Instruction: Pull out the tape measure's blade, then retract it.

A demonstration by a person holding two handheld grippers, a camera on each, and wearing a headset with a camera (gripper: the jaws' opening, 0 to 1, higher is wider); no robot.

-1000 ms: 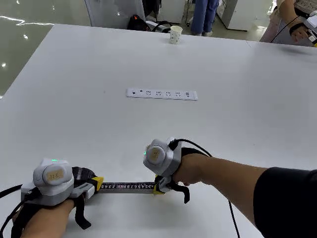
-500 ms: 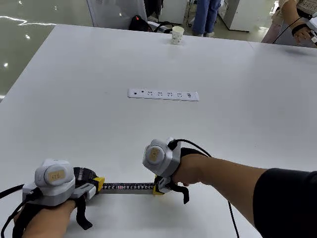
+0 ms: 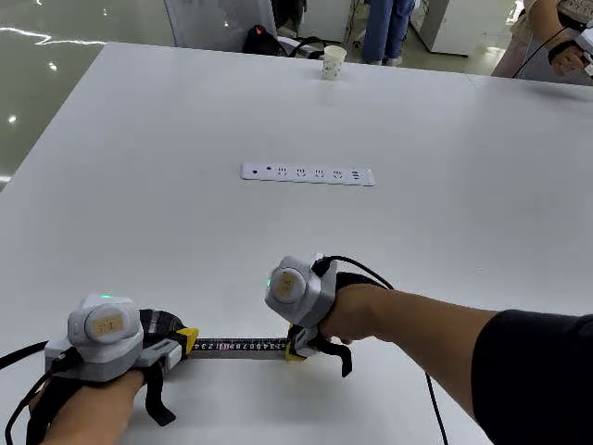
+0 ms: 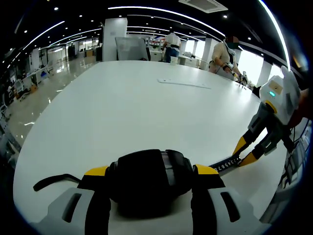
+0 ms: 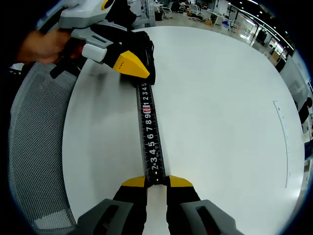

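Fig.: R gripper (image 5: 156, 182), my jaws clenched on the free end of the blade (image 5: 148, 127). From there the blade runs straight fwd along the jaw axis, flat on the white table (image 5: 220, 122), to the tape measure case (image 5: 145, 49). L gripper (image 4: 150, 171) clamps that case directly opp. R, w/ a short run of blade out between them. Retraction, I judge, means bringing R along this same line toward L.

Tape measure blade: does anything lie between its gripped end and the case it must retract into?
Nothing visible does. The blade runs bare over the white table from the right tool straight to the case in the left tool. The power strip and paper cup sit far off, farther up the table.
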